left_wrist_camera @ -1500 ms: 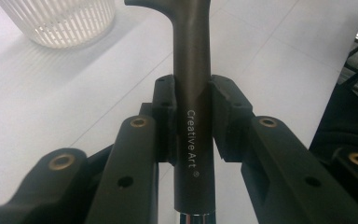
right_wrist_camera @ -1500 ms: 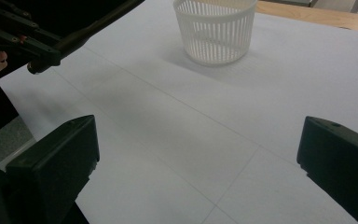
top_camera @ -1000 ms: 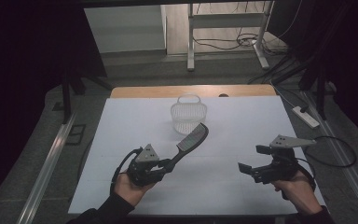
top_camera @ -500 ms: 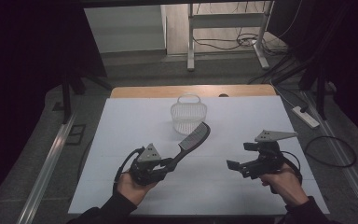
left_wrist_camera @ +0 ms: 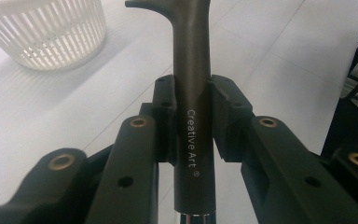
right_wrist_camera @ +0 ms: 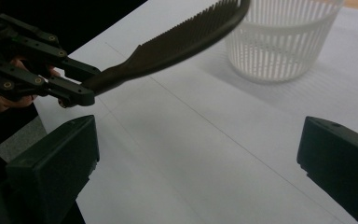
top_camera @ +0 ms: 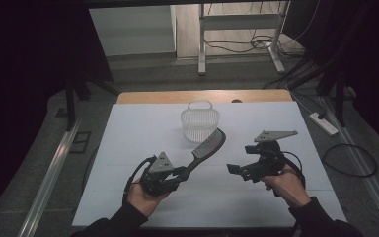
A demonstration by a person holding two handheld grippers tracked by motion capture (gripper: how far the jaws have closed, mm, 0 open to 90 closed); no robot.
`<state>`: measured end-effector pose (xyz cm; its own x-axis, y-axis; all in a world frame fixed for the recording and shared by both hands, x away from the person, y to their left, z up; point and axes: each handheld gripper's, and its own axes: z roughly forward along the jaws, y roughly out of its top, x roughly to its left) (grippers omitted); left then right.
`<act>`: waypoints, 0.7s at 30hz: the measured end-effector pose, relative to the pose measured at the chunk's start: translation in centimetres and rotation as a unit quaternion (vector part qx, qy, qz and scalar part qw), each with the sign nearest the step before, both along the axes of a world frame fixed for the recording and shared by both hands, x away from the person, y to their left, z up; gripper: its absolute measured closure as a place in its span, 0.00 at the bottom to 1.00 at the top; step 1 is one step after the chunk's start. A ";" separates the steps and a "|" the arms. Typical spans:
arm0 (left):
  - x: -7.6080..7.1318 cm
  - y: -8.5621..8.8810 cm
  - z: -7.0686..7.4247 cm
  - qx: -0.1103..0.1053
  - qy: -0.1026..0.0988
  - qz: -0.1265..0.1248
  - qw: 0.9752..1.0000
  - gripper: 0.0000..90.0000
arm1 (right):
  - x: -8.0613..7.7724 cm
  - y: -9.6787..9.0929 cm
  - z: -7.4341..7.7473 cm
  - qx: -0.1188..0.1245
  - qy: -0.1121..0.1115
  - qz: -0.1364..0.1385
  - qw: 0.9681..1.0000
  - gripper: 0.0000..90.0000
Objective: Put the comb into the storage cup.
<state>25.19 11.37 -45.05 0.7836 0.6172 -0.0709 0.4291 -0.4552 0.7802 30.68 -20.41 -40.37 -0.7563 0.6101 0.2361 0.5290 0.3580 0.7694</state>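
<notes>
A dark comb (top_camera: 209, 146) with a long handle is held up over the white table sheet (top_camera: 128, 128), its toothed end next to a white slotted basket (top_camera: 200, 121). My left gripper (top_camera: 183, 170) is shut on the handle (left_wrist_camera: 193, 56), which reads "Creative Art". The pads press it from both sides. My right gripper (top_camera: 239, 159) is open with nothing between its jaws, a short way right of the comb. In the right gripper view the comb (right_wrist_camera: 182, 35) slants up from the left gripper (right_wrist_camera: 70, 91) toward the basket (right_wrist_camera: 279, 42), beyond my own wide-apart right gripper (right_wrist_camera: 198, 154).
The basket (left_wrist_camera: 46, 32) stands at the table's far middle and looks to hold nothing. A wooden edge (top_camera: 202, 96) runs along the back of the table. A power strip (top_camera: 324, 123) and cables lie on the floor to the right.
My right gripper has moved left across the table toward the comb, jaws still apart. The left gripper and the comb have stayed put.
</notes>
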 end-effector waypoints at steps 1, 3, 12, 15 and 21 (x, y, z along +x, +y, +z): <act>0.0 0.0 0.0 0.000 0.000 0.000 1.000 0.81 | 0.1 0.2 0.0 -0.001 0.002 0.002 1.000 0.00; 0.0 -0.1 0.0 -0.001 -0.002 -0.001 1.000 0.81 | 0.3 0.6 0.1 0.000 0.003 0.004 1.000 0.00; 0.0 -0.4 0.1 -0.003 -0.010 -0.004 1.000 0.81 | 1.6 2.0 0.2 0.015 0.018 0.010 1.000 0.00; -0.1 -0.4 0.1 -0.005 -0.012 -0.003 1.000 0.81 | 2.0 2.4 0.3 0.021 0.027 0.010 0.999 0.00; -0.1 -0.5 0.1 -0.005 -0.017 -0.004 1.000 0.81 | 2.8 3.4 0.5 0.016 0.043 0.009 0.999 0.00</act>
<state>25.10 10.86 -44.91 0.7908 0.6100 -0.0507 0.3986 -0.4503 0.7990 33.50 -17.03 -39.88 -0.7428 0.5887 0.3189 0.5873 0.3442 0.7325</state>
